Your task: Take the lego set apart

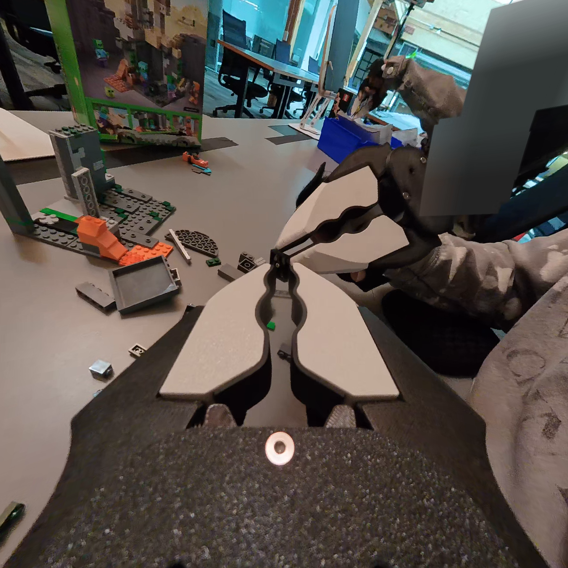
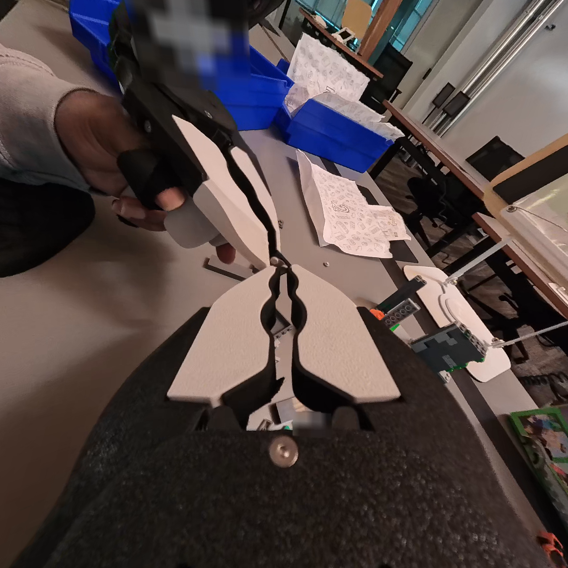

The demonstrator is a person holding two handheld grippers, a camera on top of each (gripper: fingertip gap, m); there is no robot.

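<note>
Black and tiny, a small lego assembly of dark plastic with a pin through it [image 1: 279, 266] is sitting right where the two tools are meeting, held up over the grey tabletop [image 1: 239, 190]. The left gripper [image 1: 280, 272], white-padded with wavy black inner edges, is pinching the lower end of that piece, its jaws nearly together at the tips. The right gripper [image 1: 278, 253] is coming in from the right and above, its jaws likewise narrowed onto the upper end. From the right wrist view the same meeting is showing: the right gripper [image 2: 282, 270] tip to tip with the left one, the small part [image 2: 278, 262] between them.

So the piece's long axis is running from one tool to the other, and the two grips are touching end to end. The pull, by my reading, is needing to go straight apart along that line. Off to the left, the partly stripped grey-and-orange lego build on dark baseplates [image 1: 101, 221] is waiting, well apart.
</note>
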